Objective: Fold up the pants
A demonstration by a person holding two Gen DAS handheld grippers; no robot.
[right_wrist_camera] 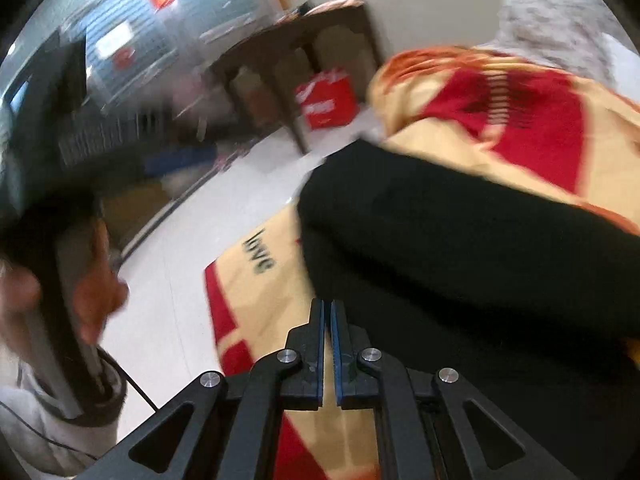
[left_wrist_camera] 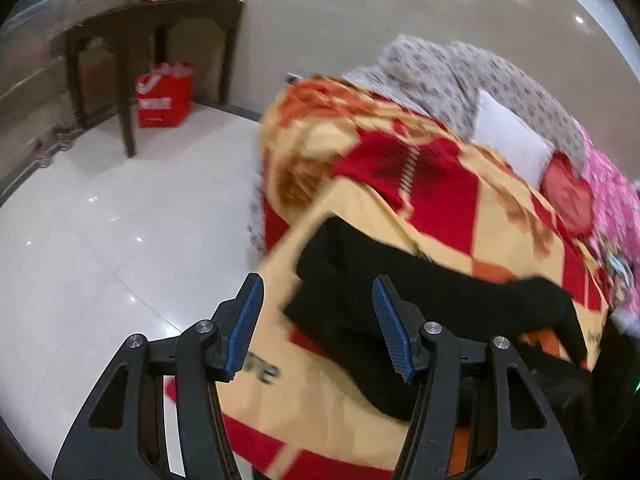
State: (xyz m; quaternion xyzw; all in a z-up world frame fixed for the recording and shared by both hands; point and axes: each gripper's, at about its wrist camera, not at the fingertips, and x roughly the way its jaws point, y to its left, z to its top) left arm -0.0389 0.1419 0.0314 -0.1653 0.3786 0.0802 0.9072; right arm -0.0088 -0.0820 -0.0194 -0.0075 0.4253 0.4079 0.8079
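black pants [left_wrist_camera: 360, 280] lying folded on the red and yellow blanket [left_wrist_camera: 420, 208] over the bed, left gripper [left_wrist_camera: 318, 308] jaws spread wide just above them, right gripper [right_wrist_camera: 327, 320] jaws clenched on nothing, beside the pants

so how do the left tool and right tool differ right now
The left tool has its jaws spread wide; the right tool has them closed nearly together with nothing visibly between. The left tool frames the black pants; the right tool sits beside the pants, over the blanket. Both have blue pads and hold nothing.
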